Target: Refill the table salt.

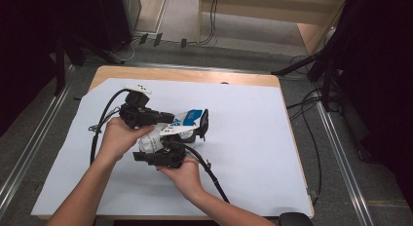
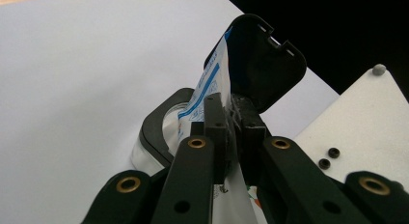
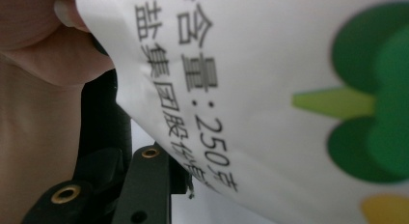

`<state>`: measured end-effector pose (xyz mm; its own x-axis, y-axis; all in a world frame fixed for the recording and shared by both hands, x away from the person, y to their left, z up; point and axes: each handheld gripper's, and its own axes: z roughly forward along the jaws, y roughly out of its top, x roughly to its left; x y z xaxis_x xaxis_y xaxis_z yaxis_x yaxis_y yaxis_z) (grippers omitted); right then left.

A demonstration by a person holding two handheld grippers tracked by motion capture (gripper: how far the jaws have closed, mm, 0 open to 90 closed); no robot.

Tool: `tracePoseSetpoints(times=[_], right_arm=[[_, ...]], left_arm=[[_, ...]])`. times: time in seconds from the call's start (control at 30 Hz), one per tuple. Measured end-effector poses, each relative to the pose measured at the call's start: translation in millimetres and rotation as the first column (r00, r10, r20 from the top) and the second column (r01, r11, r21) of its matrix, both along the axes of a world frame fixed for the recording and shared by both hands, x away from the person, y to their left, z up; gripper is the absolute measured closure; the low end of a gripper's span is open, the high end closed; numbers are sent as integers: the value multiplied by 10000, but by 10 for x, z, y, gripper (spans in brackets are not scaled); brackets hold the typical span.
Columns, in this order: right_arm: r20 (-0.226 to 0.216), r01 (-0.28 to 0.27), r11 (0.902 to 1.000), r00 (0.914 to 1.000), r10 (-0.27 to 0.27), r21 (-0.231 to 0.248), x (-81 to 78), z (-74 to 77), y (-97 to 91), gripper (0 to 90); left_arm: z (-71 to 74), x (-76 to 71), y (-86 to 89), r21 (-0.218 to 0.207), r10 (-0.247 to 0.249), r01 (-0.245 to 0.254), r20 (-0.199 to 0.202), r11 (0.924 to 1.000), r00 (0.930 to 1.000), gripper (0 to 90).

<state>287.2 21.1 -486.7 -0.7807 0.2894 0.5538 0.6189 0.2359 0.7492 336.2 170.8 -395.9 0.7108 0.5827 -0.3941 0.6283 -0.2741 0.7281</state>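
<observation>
A white packet with a blue band and printed text is held above the table. My left gripper is shut on the packet's edge, and its jaws press on the film. Just beyond stands a black box with its hinged lid raised, and the packet's end reaches into it. My right gripper is under the packet, which covers most of its view. One black finger shows at the lower left, beside a hand.
A large white sheet covers the wooden table. Cables trail from both grippers across the sheet. The right gripper's pale plate sits close on the right in the left gripper view. Dark stands and floor cables surround the table.
</observation>
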Motion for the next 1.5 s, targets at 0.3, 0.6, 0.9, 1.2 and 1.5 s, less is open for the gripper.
tracePoseSetpoints(times=[0.3, 0.6, 0.9, 1.2, 1.5], right_arm=[[-668, 83, 9986, 9978, -48, 518, 18, 1, -28, 675], [-883, 80, 9970, 9961, -12, 764, 16, 4, -31, 679], [-922, 101, 9968, 9957, -27, 798, 19, 10, -34, 679], [-877, 132, 9967, 9961, -61, 806, 31, 27, -40, 679], [-974, 125, 9958, 9952, -37, 905, 27, 24, -33, 676]], left_arm=[[-1, 11, 19, -131, -53, 53, 13, 9999, 10000, 846], [9, 3, 25, -167, -7, 7, 31, 9999, 10000, 838], [16, -1, 22, -158, 24, -22, 114, 9999, 9999, 830], [33, -10, 28, -209, 34, -30, 190, 9998, 9998, 827], [35, -11, 20, -187, 29, -26, 206, 9998, 9998, 846]])
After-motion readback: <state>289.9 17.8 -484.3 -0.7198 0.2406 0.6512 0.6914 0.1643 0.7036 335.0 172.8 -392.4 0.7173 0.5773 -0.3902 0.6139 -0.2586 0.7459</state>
